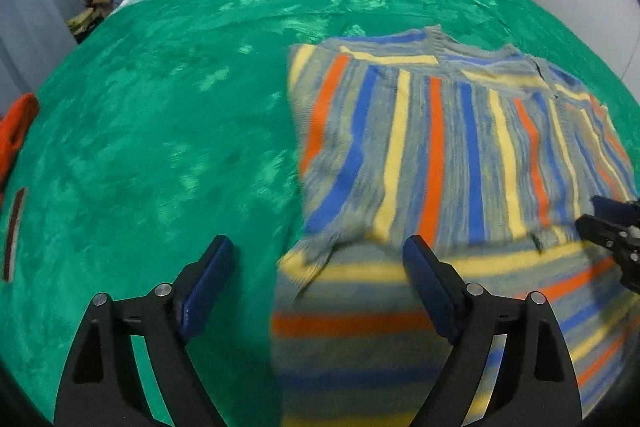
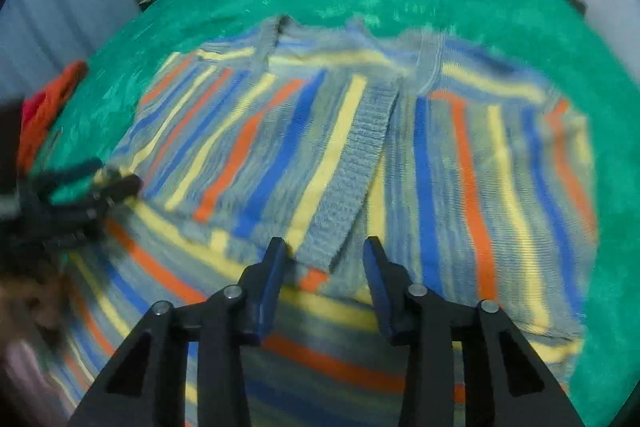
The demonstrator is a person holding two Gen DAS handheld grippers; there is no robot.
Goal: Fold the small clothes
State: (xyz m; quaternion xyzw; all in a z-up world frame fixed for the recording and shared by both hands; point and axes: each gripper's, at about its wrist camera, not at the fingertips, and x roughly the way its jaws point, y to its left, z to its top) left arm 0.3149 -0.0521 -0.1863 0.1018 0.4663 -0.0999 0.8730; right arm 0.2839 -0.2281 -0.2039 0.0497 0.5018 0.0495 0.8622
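Left wrist view: green blanket (image 1: 160,147) bare across left and centre, free passage. Striped sweater (image 1: 440,131) fills right half. Orange cloth (image 1: 16,131) at left edge.

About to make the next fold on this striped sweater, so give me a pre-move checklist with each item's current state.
1. Left gripper free of cloth: ok, jaws wide apart with nothing pinched; they hang over the left edge of the striped sweater.
2. Right gripper free of cloth: ok, jaws part open, no fabric pressed between the pads.
3. Sweater flat on the green blanket: ok across the upper part; the near part is too blurred to judge.
4. Grey ribbed strip tucked in: not ok, it lies loose across the stripes.
5. Orange garment out of the way: ok, at the blanket's far left edge.
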